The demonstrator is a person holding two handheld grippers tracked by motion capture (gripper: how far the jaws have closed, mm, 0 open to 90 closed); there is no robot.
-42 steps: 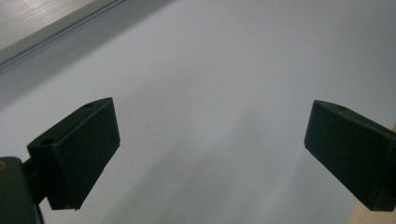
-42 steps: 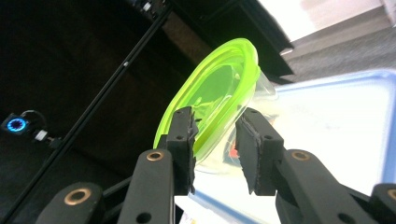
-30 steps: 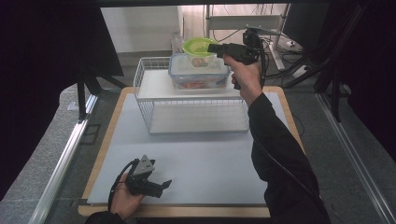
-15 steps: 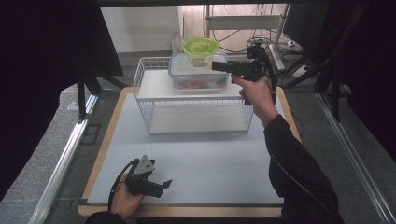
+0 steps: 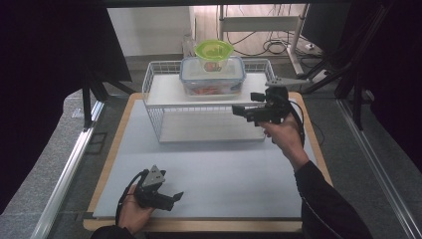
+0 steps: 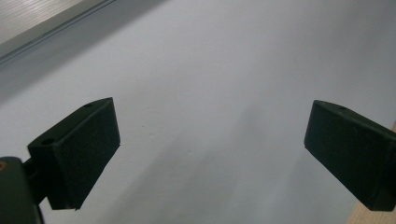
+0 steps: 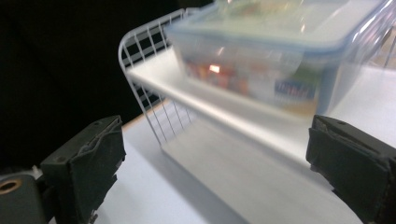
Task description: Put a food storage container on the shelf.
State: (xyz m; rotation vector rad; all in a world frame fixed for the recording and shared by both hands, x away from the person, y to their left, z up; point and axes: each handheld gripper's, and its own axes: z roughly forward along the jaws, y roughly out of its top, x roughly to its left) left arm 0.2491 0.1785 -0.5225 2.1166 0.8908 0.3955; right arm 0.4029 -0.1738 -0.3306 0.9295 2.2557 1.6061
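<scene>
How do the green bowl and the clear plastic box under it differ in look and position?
The green bowl is round, bright green and open on top; the clear box is rectangular, see-through, and closed by a blue-rimmed lid. The bowl rests on that lid, while the box stands on the white wire rack. The box is wider. Both sit on the rack's upper shelf.

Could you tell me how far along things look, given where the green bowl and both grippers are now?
Done, apparently: the green bowl sits on the lidded container atop the wire rack. In hand: nothing; the right gripper is open in front of the rack, and the left gripper rests open near the table edge. What is left cannot be judged.
</scene>
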